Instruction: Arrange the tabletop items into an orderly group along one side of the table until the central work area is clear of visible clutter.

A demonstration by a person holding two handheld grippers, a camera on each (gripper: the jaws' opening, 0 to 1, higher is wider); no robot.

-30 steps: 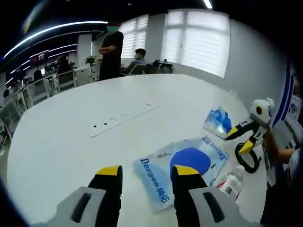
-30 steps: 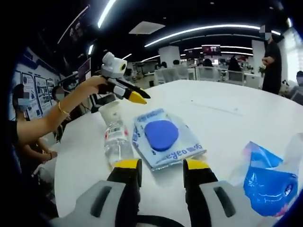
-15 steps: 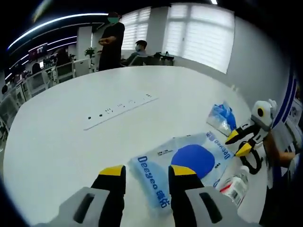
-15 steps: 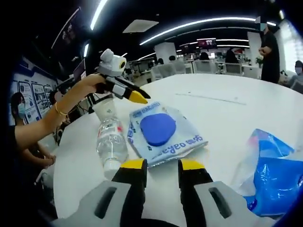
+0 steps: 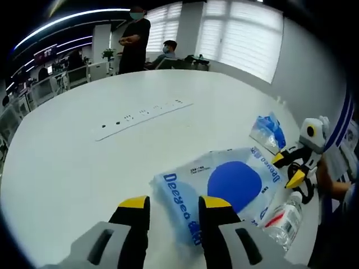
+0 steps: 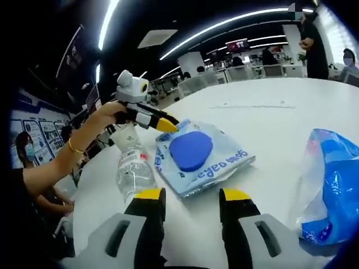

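A pale blue "Deegeo" packet (image 5: 230,185) with a dark blue disc lies flat on the white table (image 5: 84,168). My left gripper (image 5: 174,204) is open, and the packet's near corner lies between its yellow tips. In the right gripper view a hand holds that left gripper (image 6: 151,119) at the packet's (image 6: 196,154) far corner. My right gripper (image 6: 192,196) stands open just short of the packet, with nothing in it. It also shows at the table's edge as the right gripper (image 5: 294,165). A clear water bottle (image 6: 133,168) lies on its side beside the packet.
A crumpled blue plastic bag (image 6: 331,190) lies right of my right gripper, the same bag (image 5: 268,130) beyond the packet. A long white power strip (image 5: 143,119) runs across the middle of the table. People stand and sit past the far edge. The bottle (image 5: 286,213) rests near the table's rim.
My left gripper has closed in on the packet, whose corner now sits between its tips. The right gripper has stayed about where it was, still open.
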